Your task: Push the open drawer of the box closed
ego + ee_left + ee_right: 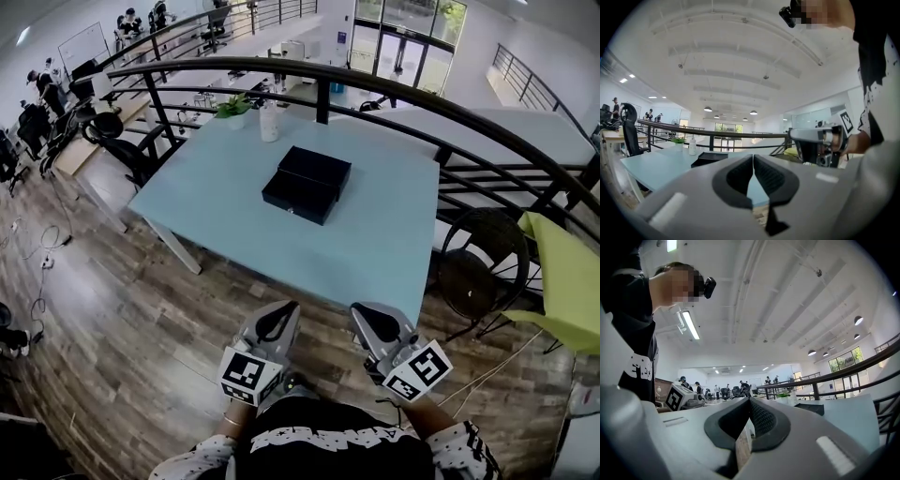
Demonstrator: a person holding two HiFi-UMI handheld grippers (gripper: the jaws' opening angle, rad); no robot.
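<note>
A black box [316, 168] sits mid-table on the pale blue table [225, 225], its drawer [298, 196] pulled out toward me. In the left gripper view the box [710, 158] shows low and far off; in the right gripper view the box [811, 407] lies to the right. My left gripper [278, 310] and right gripper [361, 314] are held close to my body, short of the table's near edge and well away from the box. On each gripper the jaws meet at the tips with nothing between them: left gripper [753, 157], right gripper [749, 400].
A white bottle [269, 122] and a small potted plant [234, 109] stand at the table's far edge. A black railing [403, 94] curves behind the table. A black chair [483, 258] and a green surface [567, 281] are to the right. Wooden floor [122, 319] lies around.
</note>
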